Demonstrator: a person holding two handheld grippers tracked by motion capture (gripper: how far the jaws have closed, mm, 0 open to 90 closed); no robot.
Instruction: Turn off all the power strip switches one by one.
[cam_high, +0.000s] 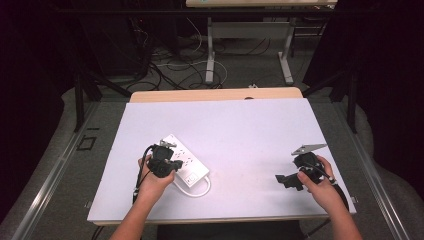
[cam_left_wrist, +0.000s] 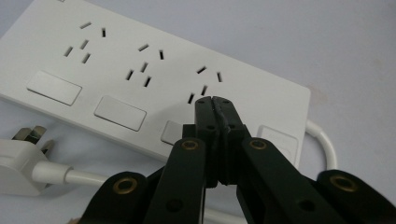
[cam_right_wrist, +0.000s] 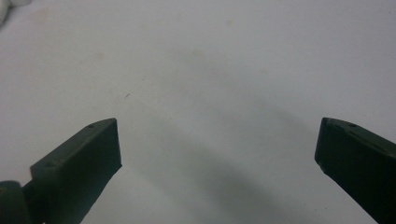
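A white power strip (cam_high: 188, 159) lies at the table's left, with several socket groups and flat switches along one side (cam_left_wrist: 116, 70). Its white plug (cam_left_wrist: 18, 161) and looped cable (cam_high: 199, 192) rest beside it on the near side. My left gripper (cam_high: 167, 166) hovers over the strip's near end. Its jaws are pressed together with nothing between them (cam_left_wrist: 215, 100), and the tips point at the spot beside the third switch (cam_left_wrist: 171, 132), partly hiding it. Touching or just above, I cannot tell. My right gripper (cam_high: 285, 180) rests at the table's right, open and empty (cam_right_wrist: 217, 144).
The white table top (cam_high: 250, 125) has a wooden far edge (cam_high: 215, 94). Beyond it stand another table's legs (cam_high: 210, 55) and loose floor cables (cam_high: 170, 67). Dark frame bars (cam_high: 79, 100) flank both sides.
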